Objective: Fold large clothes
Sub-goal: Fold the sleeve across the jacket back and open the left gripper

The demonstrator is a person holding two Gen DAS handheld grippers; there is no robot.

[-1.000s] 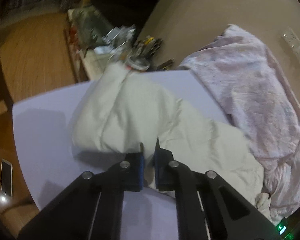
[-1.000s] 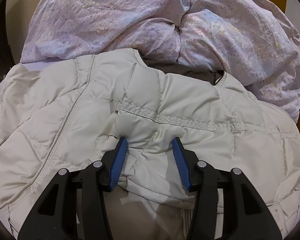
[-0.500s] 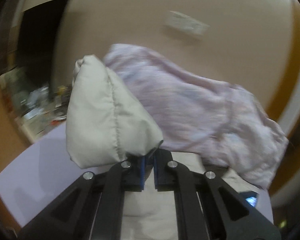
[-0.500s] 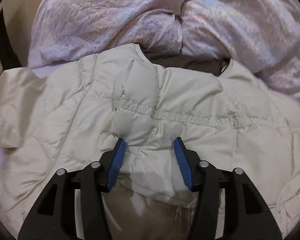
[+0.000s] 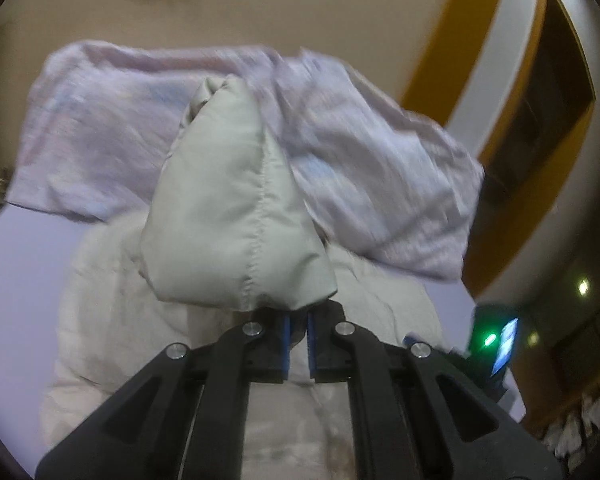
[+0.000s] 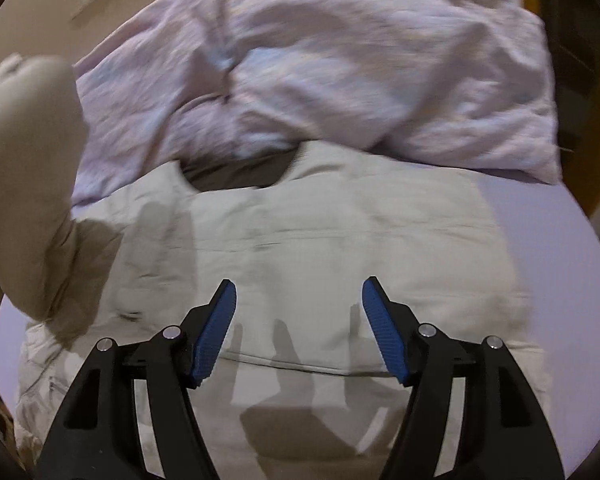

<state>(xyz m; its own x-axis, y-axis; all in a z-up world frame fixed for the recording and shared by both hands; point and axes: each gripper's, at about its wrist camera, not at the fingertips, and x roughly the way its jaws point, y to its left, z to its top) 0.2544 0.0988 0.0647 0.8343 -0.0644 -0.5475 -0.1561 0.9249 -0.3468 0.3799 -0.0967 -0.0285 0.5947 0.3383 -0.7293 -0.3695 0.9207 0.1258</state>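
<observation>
A cream padded jacket point(image 6: 320, 264) lies spread on the pale lilac table point(image 6: 548, 248), collar toward the far side. My left gripper point(image 5: 296, 320) is shut on the jacket's sleeve point(image 5: 236, 216) and holds it raised over the jacket body point(image 5: 112, 320). The lifted sleeve also shows at the left of the right wrist view point(image 6: 28, 160). My right gripper point(image 6: 298, 300) is open and empty, hovering above the jacket's lower middle.
A crumpled pink-lilac quilt point(image 6: 320, 64) is heaped behind the jacket against the beige wall; it also shows in the left wrist view point(image 5: 100, 132). A device with a green light point(image 5: 492, 340) sits at the right in the left wrist view.
My left gripper lifted the sleeve off the table and swung it over the jacket. My right gripper let go of the fabric, opened wider and pulled back and up.
</observation>
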